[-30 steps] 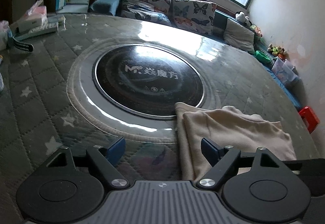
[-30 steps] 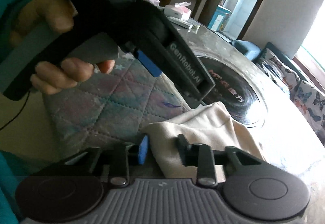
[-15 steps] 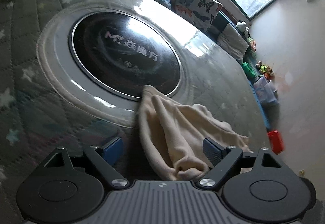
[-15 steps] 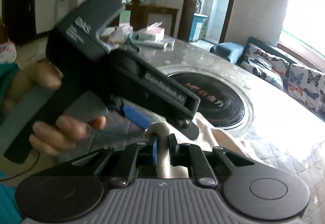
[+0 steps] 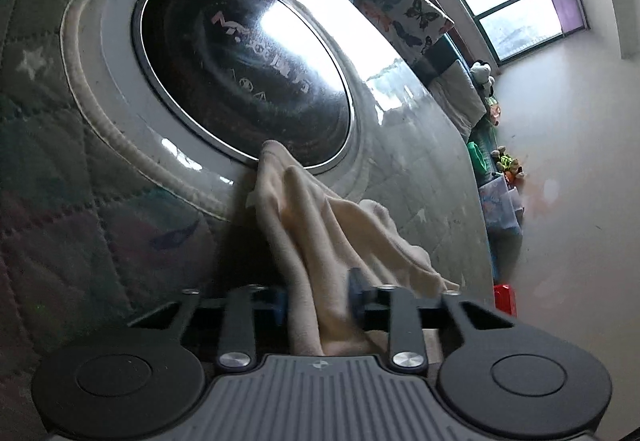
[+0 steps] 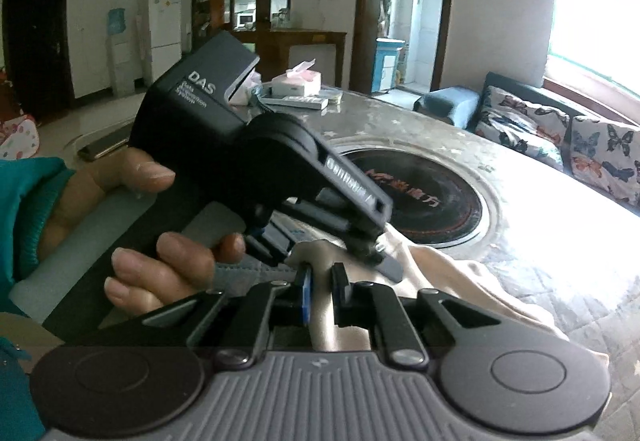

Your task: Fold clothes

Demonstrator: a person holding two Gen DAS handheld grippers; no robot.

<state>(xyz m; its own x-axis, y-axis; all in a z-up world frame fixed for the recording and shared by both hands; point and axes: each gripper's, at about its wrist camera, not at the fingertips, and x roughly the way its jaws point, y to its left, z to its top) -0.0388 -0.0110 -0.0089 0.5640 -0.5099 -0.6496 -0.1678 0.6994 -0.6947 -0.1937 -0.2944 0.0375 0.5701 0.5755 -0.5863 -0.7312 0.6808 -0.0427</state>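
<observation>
A cream cloth [image 5: 320,217] lies bunched on the round quilted table [image 5: 60,169], its far corner on the rim of the black centre disc [image 5: 244,69]. My left gripper [image 5: 318,295] is closing its jaws, and a raised fold of the cloth fills the gap between the blue pads. In the right wrist view a hand [image 6: 160,273] holds that left gripper [image 6: 328,247], its tips down on the cloth [image 6: 460,281]. Just in front, my right gripper [image 6: 322,285] is shut on a pinched ridge of the same cloth.
A tissue box [image 6: 298,81] and a remote [image 6: 296,101] sit at the table's far side. A sofa with butterfly cushions [image 6: 560,133] runs behind the table. The table edge drops off at the right, with a red box [image 5: 505,299] on the floor.
The left gripper rolled and sank onto the cloth, and its wide jaws came together around a fold. The right gripper shut on the cloth's edge and rose a little with it.
</observation>
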